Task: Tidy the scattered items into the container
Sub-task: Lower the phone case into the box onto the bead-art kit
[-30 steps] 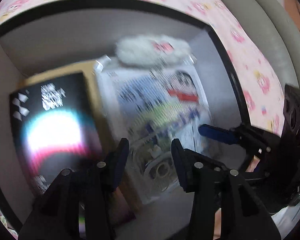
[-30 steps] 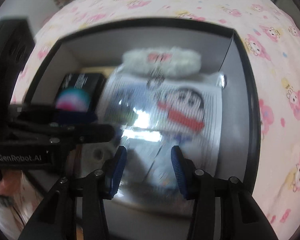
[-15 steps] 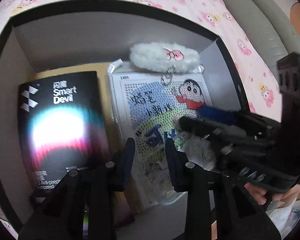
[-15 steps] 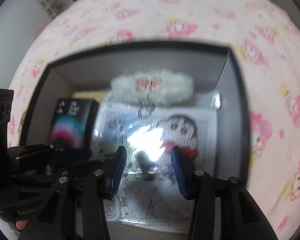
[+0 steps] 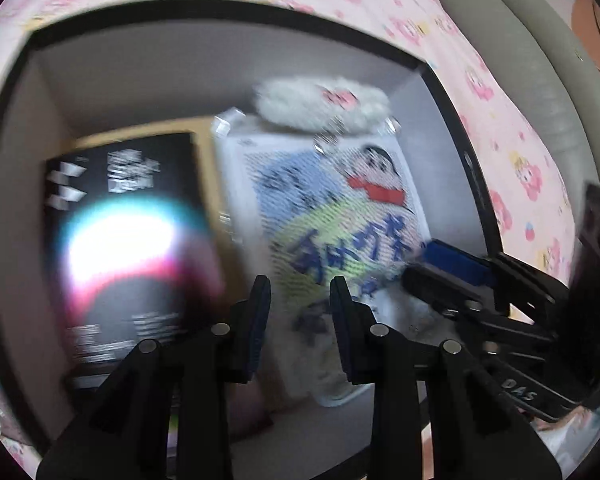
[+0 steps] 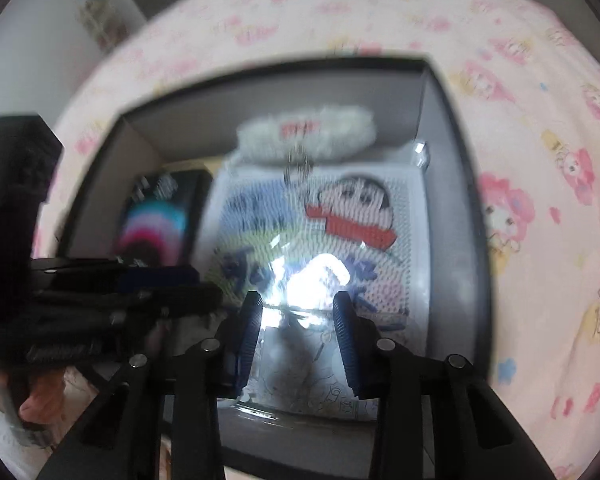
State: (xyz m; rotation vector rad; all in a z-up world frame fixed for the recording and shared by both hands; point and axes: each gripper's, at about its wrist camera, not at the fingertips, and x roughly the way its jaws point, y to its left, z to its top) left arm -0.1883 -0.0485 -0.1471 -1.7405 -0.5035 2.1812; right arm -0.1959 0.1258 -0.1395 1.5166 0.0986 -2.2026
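Container [image 5: 236, 68], the dark-rimmed box on the pink cartoon-print sheet [image 6: 540, 160], already holds everything visible: a black carton [image 5: 128, 240] on its left side, a cartoon-printed packet [image 5: 332, 216] in clear wrap beside it, and a fluffy white keychain [image 5: 324, 104] against the far wall, its metal ring lying on the packet's top edge.

Both grippers hang over the near edge, angled steeply down into the box. The left gripper [image 5: 296, 312] has a narrow gap with nothing between its jaws, which have just been closing. The right gripper [image 6: 298, 320] has also just been closing, to a similar gap; the glossy wrap shows behind it, but through the blur and glare it seems to pinch nothing.

The risk now is a snag. The two tools sit close together, the right one's fingers crossing just beside the left's, so a careless withdrawal could knock them together. A low fingertip could also catch the slippery wrap and drag the packet or tug the keychain ring out of place.
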